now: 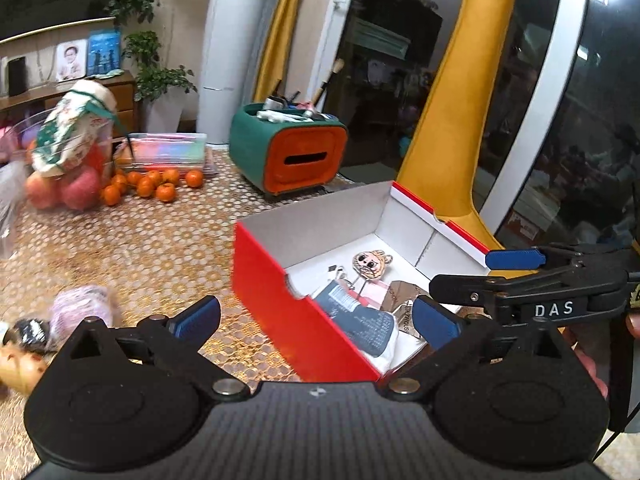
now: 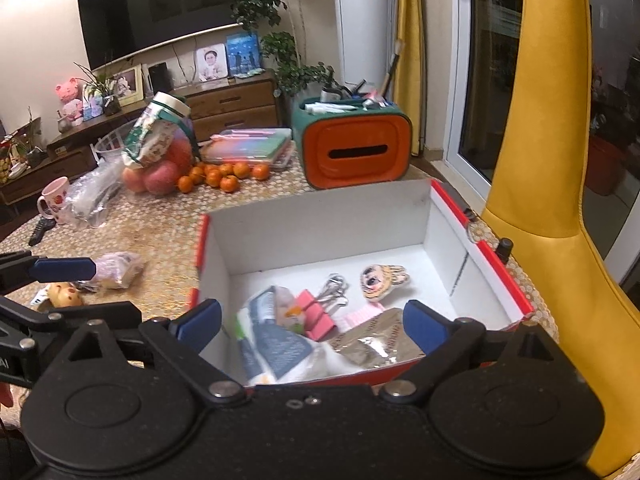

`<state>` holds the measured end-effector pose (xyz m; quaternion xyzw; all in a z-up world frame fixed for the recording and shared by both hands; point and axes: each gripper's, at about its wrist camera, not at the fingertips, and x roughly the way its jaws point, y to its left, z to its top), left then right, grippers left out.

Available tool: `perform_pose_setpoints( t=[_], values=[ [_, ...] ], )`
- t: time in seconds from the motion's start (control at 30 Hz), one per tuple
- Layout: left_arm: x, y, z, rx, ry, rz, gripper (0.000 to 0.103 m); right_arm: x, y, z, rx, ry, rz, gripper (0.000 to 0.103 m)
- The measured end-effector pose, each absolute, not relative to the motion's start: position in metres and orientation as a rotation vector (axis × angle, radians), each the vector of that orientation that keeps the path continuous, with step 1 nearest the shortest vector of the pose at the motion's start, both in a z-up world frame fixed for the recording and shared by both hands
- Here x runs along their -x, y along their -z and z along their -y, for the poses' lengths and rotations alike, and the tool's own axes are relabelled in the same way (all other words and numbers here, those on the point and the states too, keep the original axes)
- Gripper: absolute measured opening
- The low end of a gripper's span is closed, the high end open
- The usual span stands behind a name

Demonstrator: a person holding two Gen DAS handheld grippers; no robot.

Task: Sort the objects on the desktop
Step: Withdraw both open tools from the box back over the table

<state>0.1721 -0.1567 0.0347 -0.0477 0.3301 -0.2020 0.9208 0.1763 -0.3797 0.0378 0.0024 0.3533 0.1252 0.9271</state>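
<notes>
A red cardboard box (image 1: 280,300) with a white inside (image 2: 320,220) stands on the table. It holds a blue-and-white packet (image 2: 280,344), a pink binder clip (image 2: 316,316), a cartoon-face charm (image 2: 380,278) and a tan foil pouch (image 2: 372,340). My left gripper (image 1: 316,320) is open and empty over the box's near left wall. My right gripper (image 2: 312,324) is open and empty above the box contents; it also shows at the right in the left wrist view (image 1: 472,276). A pink wrapped packet (image 1: 80,308) and a small yellow toy (image 2: 64,294) lie on the table left of the box.
A green-and-orange organizer (image 2: 352,152) with pens stands behind the box. Tangerines (image 2: 224,176), apples in a bag (image 2: 156,176), a stack of plastic cases (image 2: 252,146), a mug (image 2: 56,200) and a remote (image 2: 40,230) sit at the back left. A yellow chair (image 2: 560,200) is at right.
</notes>
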Motion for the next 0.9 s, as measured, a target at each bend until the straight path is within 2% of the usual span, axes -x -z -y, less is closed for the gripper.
perform_pose_setpoints(
  t=[0.9],
  values=[
    [-0.104, -0.023, 0.016, 0.149, 0.15, -0.644, 0.103, -0.136, -0.042, 0.261, 0.048, -0.408, -0.679, 0.098]
  ],
)
